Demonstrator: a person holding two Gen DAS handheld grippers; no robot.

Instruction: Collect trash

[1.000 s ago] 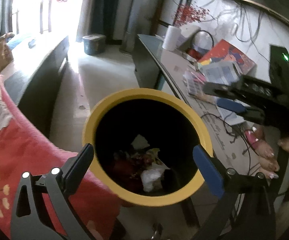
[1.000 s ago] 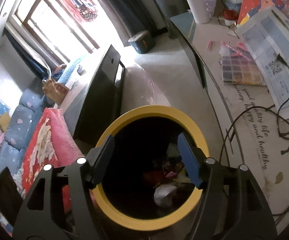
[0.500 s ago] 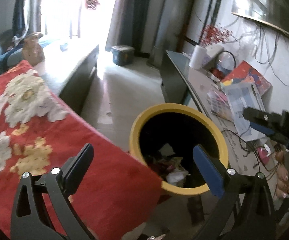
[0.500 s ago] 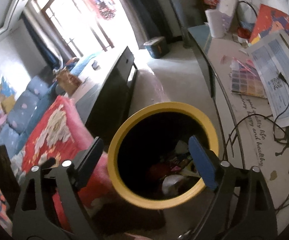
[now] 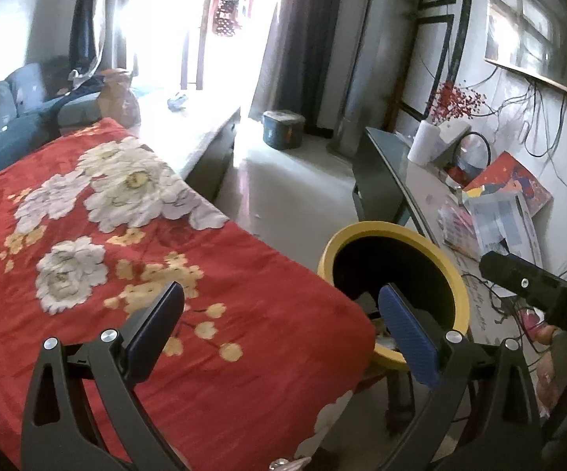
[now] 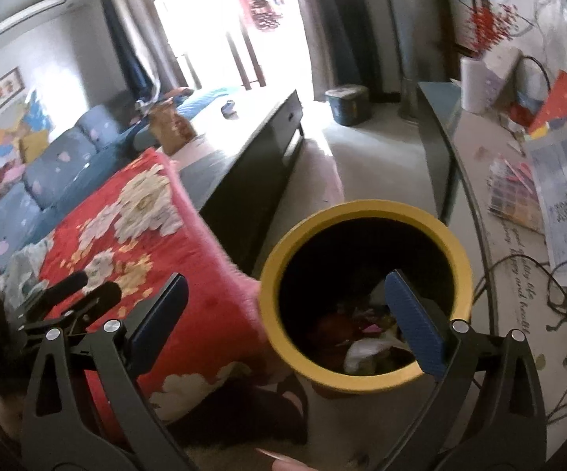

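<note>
A: How are your grippers now?

B: My right gripper [image 6: 283, 318] has its jaws spread wide and they are opening more at this moment. Nothing is between them, and the pads touch nothing. My left gripper [image 5: 279, 329] is wide open too, and also empty.

A: What is under them?

B: From the right wrist view, the blue pad [image 6: 413, 322] is in front of the bin [image 6: 366, 216], over its mouth. The black pad is in front of the red blanket [image 6: 205, 274]. The left gripper is mostly above the blanket, and only its blue pad overlaps the rim of the bin.

A: And the trash?

B: The trash [image 6: 366, 347] is at the bottom of the bin: some white crumpled paper and colored wrappers. The bin stands on the floor, just beside the blanket, between it and the desk [image 6: 480, 180].

A: What is farther away?

B: On the desk are papers [image 6: 562, 180] and cables. Beyond is a sofa [image 6: 48, 172] and a bright window.
</note>
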